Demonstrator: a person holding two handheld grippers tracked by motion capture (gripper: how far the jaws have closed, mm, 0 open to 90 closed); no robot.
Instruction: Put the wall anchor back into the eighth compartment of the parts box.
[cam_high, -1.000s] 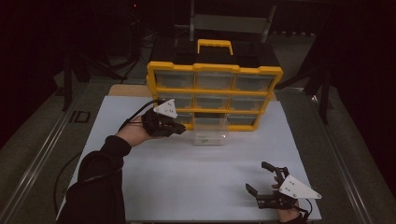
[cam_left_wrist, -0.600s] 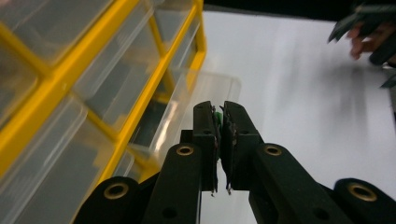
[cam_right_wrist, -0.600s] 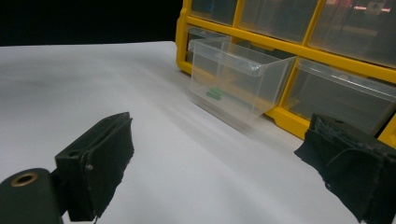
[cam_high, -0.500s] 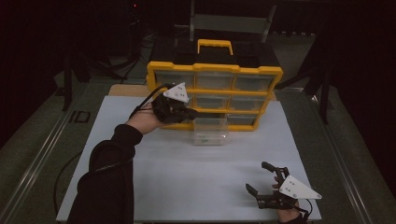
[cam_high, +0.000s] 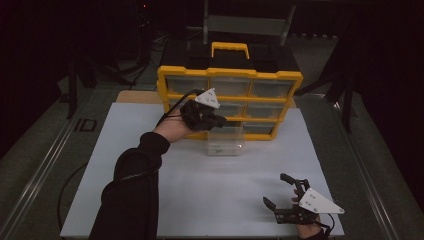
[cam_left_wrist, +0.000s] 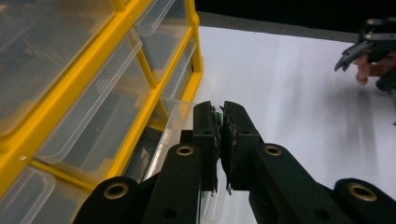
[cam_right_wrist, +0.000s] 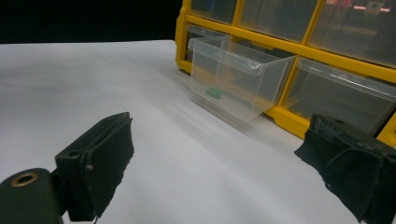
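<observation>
A yellow organiser (cam_high: 230, 75) with clear drawers stands at the back of the white sheet. One clear drawer (cam_high: 225, 144) is out of it and sits on the sheet in front of the bottom row. In the right gripper view this drawer (cam_right_wrist: 238, 84) holds small green pieces (cam_right_wrist: 215, 91). My left gripper (cam_high: 220, 120) hovers just above the drawer, against the organiser's front. Its jaws are shut (cam_left_wrist: 220, 106) with a sliver of a small green piece (cam_left_wrist: 217, 116) pinched between the pads. My right gripper (cam_high: 275, 189) rests open near the front right corner, nothing between its jaws (cam_right_wrist: 219, 154).
The white sheet (cam_high: 150, 165) covers the table between the organiser and the front edge. A yellow handle (cam_high: 230, 47) tops the organiser. Metal rails run along both sides of the table. The left sleeve reaches in from the bottom left.
My left gripper has moved right and up along the organiser's front, from left of the drawer to above it, jaws still shut. The right gripper has stayed put.
</observation>
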